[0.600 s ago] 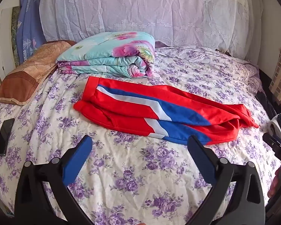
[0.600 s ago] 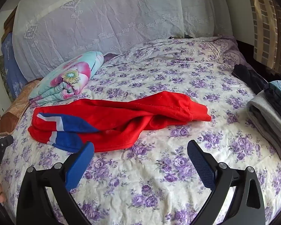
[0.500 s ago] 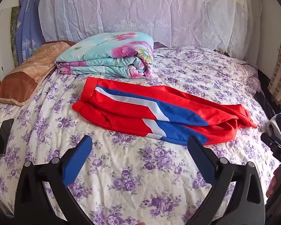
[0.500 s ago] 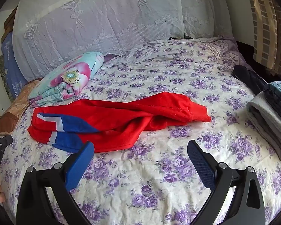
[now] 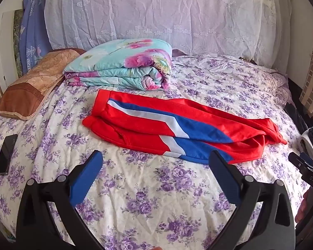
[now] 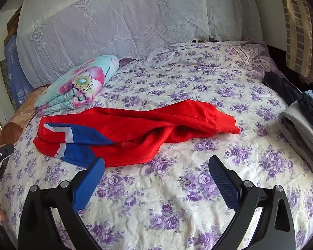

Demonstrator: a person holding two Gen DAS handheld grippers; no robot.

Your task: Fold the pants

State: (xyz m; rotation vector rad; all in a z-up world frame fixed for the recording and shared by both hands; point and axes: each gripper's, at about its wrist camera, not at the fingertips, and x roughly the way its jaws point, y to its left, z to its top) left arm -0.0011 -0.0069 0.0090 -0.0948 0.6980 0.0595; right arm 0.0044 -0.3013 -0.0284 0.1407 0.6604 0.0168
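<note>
Both tools creep closer than a moment ago: the left gripper and right gripper hang spread wide, holding nothing. The red pants lie mid-frame on the bed, apparently doubled lengthwise, untouched.

The quilt hides the wall end of the pillow. In the right wrist view the folded stack runs off the right edge, and the phone is half cut off at the left. The pants bunch up, so their lower folds cannot be told apart. The lettering on the right tool is too small to read.
</note>
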